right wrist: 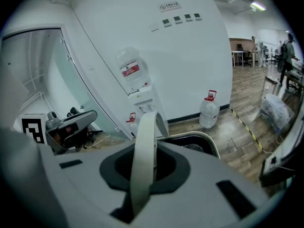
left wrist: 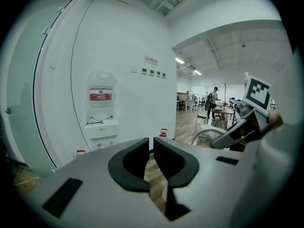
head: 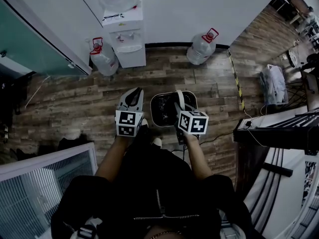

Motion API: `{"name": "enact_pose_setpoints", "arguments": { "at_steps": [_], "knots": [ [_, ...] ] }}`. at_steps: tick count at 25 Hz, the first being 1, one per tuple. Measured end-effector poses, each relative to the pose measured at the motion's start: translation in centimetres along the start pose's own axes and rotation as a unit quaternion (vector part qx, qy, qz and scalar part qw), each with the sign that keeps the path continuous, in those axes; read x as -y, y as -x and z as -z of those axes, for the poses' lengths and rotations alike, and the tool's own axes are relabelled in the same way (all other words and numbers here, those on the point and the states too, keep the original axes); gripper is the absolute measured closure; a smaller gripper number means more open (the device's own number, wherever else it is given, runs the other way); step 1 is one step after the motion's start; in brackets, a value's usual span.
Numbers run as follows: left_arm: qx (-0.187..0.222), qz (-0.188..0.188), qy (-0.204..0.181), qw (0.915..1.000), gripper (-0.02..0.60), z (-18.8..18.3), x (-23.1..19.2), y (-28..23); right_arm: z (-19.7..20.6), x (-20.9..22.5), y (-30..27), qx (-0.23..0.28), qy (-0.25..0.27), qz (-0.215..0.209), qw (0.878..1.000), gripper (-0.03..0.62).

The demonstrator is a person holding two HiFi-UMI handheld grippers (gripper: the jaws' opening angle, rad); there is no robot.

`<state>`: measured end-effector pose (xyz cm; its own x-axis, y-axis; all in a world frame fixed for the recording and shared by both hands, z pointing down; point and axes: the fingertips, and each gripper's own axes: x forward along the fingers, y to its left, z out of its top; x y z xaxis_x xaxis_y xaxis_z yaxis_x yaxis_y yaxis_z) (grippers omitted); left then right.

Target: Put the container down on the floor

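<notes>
**A:** Cream plastic is what is pinched: the pale arched handle [right wrist: 144, 151] of the black container with a pale rim [head: 164, 111] is clamped between the jaws of the right gripper [head: 180, 108]. The container is thus hung in the air in front of the person's knees, above the brown wooden plank floor [head: 65, 103]; it is not yet set down.

**B:** And the left gripper [head: 134, 93]?

**A:** Nothing is held by it; its jaws are drawn together, with only a thin slit left between them. It is carried just beside the container on the left, apart from it; this is judged to keep it out of the way, since the load is borne by the handle alone.

**B:** Why is the handle taken at its crown?

**A:** So that the container can be hung level and lowered straight, it is supposed; the open mouth is kept facing up.

**B:** What is found around it?

**A:** A white water dispenser with an upturned bottle [head: 124, 34] is stood against the wall ahead. Two clear water jugs with red caps [head: 103, 58] are left on the planks at either side of it, well apart from the container. A yellow-and-black tape strip [head: 237, 81] is laid across the floor at the right, and a black stand [head: 279, 131] is placed nearer there; a frosted glass panel [head: 45, 183] is seen at the lower left.

**B:** Is the way down blocked?

**A:** No object is seen on the planks just ahead; what lies directly beneath the container is hidden by it.
</notes>
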<state>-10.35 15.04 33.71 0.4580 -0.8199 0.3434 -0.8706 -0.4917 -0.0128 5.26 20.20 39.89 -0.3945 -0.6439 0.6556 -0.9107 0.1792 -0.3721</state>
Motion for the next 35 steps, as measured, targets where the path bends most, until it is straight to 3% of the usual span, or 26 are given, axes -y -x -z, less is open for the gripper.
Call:
{"name": "enact_pose_setpoints", "arguments": {
  "at_steps": [22, 35],
  "knots": [
    [-0.008, 0.053, -0.007, 0.9985, 0.543, -2.3, -9.1, -9.7, -9.9, -1.1, -9.6, 0.003, -0.024, 0.023, 0.999, 0.563],
    [-0.021, 0.077, -0.012, 0.9967, 0.543, -1.9, -11.2, -12.6, -12.3, -0.5, -11.7, 0.013, -0.054, 0.032, 0.998, 0.563]
  ]
}}
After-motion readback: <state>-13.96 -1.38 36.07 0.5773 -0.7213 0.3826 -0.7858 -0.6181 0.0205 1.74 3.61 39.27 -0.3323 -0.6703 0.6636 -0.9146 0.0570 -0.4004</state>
